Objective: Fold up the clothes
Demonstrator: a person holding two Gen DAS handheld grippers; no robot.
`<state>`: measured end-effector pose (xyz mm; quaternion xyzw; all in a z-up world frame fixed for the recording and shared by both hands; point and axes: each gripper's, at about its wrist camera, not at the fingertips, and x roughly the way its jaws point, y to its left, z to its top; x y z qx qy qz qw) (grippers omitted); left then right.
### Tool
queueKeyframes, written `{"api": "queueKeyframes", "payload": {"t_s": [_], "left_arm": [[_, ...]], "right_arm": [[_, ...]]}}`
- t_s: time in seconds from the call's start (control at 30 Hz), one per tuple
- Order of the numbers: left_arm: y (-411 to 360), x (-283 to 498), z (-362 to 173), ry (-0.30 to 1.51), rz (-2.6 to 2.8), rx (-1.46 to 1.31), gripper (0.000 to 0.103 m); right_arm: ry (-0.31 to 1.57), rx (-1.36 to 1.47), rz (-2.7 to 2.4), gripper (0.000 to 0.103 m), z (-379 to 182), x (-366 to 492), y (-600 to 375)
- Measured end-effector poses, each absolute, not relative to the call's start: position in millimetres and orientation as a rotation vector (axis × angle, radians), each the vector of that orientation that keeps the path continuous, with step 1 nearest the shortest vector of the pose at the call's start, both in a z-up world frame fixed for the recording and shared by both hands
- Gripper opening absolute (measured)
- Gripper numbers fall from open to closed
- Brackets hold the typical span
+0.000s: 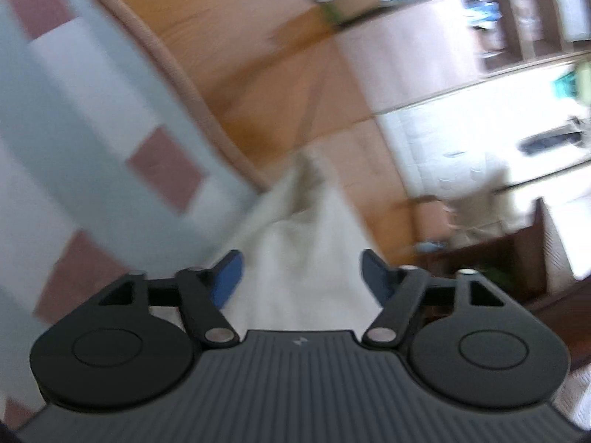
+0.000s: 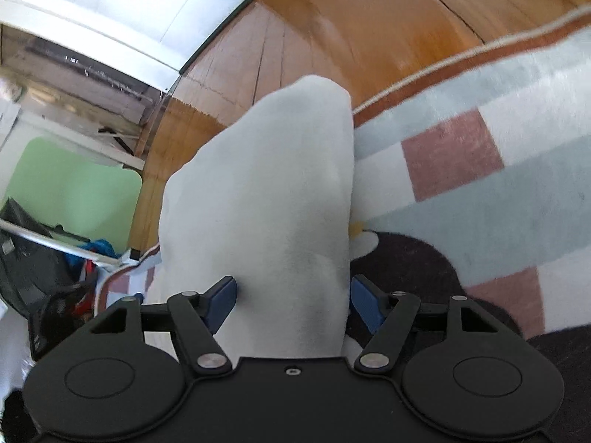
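Left wrist view, heavily blurred: we see the left gripper [image 1: 301, 271] with its blue-padded jaws spread wide, released. A white cloth garment [image 1: 295, 243] lies between and beyond the jaws; neither pad appears to press on it, though blur hides the exact gap at the left pad. The garment's far end narrows to a point over the orange-brown wooden plank floor [image 1: 229, 51]. To the left we see a pale blue rug with pink and white rectangles and a tan border [image 1: 74, 118], its pattern smeared. Shelving at upper right is too blurred to read.

Right wrist view, sharper: we see the right gripper [image 2: 291, 301] likewise parted. The same white garment [image 2: 266, 192] rises between its jaws as a tall fold that hides the floor behind it. The left pad stands just clear of the cloth; the right pad sits at the cloth's edge, and we cannot tell whether it touches. The garment's lower part is cut off by the gripper body. It lies near the rug's [image 2: 480, 184] bordered edge, partly over the floor [image 2: 332, 37]. A dark fabric patch [image 2: 406, 269] shows at lower right, its nature unclear.
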<state>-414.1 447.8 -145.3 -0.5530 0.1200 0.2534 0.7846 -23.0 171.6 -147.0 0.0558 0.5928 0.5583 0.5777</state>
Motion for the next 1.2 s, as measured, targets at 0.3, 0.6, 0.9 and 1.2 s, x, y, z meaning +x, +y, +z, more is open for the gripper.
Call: {"api": "queueKeyframes", "payload": {"t_s": [0.3, 0.6, 0.9, 1.2], "left_arm": [[476, -351, -189, 0.726, 0.442, -1.103, 0.102], [470, -328, -208, 0.645, 0.276, -1.168, 0.091], [449, -315, -158, 0.601, 0.292, -0.985, 0.045], [393, -280, -99, 0.493, 0.286, -0.833, 0.045]], "right_arm": [[1.393, 0.131, 1.335, 0.087, -154, -17, 174], [1.456, 0.299, 1.424, 0.101, -182, -20, 200], [1.031, 0.037, 1.5, 0.057, -97, -59, 179], [0.844, -0.014, 1.385, 0.057, -15, -52, 107]]}}
